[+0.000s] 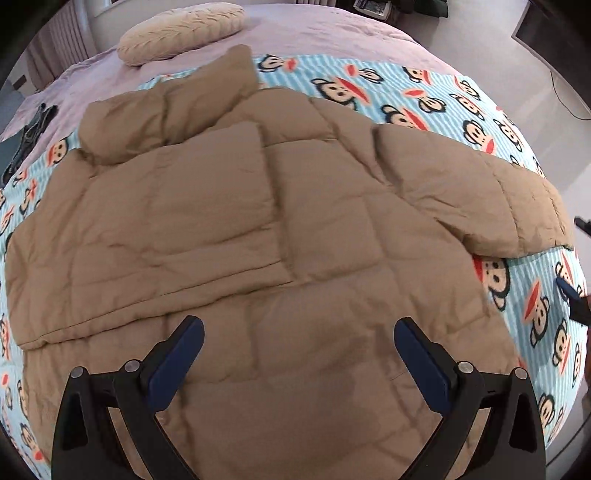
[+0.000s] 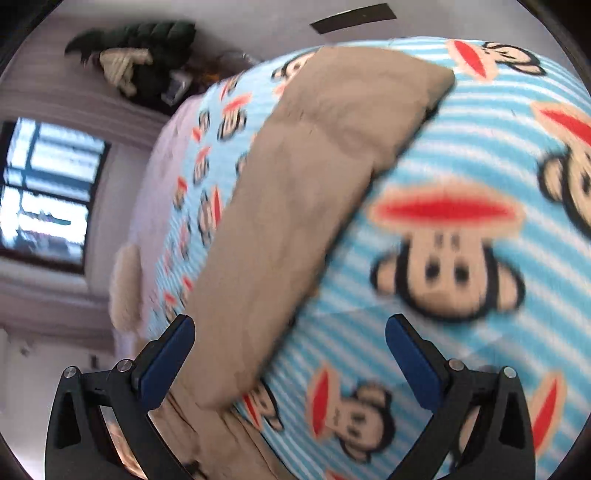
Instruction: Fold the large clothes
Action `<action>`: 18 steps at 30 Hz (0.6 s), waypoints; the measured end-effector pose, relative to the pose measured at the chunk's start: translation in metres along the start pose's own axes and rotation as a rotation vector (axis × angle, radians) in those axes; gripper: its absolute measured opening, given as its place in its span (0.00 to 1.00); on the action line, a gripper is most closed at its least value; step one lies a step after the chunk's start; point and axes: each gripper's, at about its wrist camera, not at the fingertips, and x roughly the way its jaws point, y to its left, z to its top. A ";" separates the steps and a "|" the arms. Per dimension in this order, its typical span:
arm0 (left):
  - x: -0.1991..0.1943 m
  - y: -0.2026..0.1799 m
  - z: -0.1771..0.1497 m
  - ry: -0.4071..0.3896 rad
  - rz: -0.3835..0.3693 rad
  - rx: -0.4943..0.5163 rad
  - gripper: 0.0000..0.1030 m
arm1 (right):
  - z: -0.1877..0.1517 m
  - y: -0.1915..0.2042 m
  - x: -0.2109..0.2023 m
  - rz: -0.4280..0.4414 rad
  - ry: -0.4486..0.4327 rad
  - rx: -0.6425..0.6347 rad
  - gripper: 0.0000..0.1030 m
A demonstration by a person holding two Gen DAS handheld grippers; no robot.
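A tan quilted jacket [image 1: 258, 229] lies spread flat on a blue striped monkey-print blanket [image 1: 424, 92]. One sleeve is folded across its body and the other sleeve [image 1: 480, 192] reaches out to the right. My left gripper [image 1: 299, 323] hovers open above the jacket's lower part, with nothing between its pads. One blue-padded finger [image 1: 570, 295] of the right gripper shows at the right edge. In the blurred right wrist view, my right gripper [image 2: 291, 320] is open above the outstretched sleeve [image 2: 295, 206] and the blanket [image 2: 480, 147]. The sleeve runs past its left finger, and no pad presses on it.
A cream pillow [image 1: 181, 31] rests on the lilac sheet [image 1: 314, 33] at the bed's far end. Dark clothing [image 1: 33, 129] lies at the bed's left edge. Beyond the bed are a window [image 2: 48, 192] and a dark green garment [image 2: 155, 40].
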 end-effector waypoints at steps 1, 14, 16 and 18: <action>0.001 -0.002 0.002 0.001 -0.001 0.001 1.00 | 0.007 -0.002 0.002 0.021 0.000 0.017 0.94; -0.003 -0.005 0.020 -0.049 0.035 -0.025 1.00 | 0.058 -0.028 0.054 0.369 0.070 0.333 0.05; -0.006 0.005 0.022 -0.056 0.043 -0.044 1.00 | 0.056 -0.009 0.055 0.417 0.086 0.271 0.05; -0.009 0.018 0.025 -0.070 0.060 -0.068 1.00 | 0.053 0.018 0.059 0.441 0.114 0.188 0.05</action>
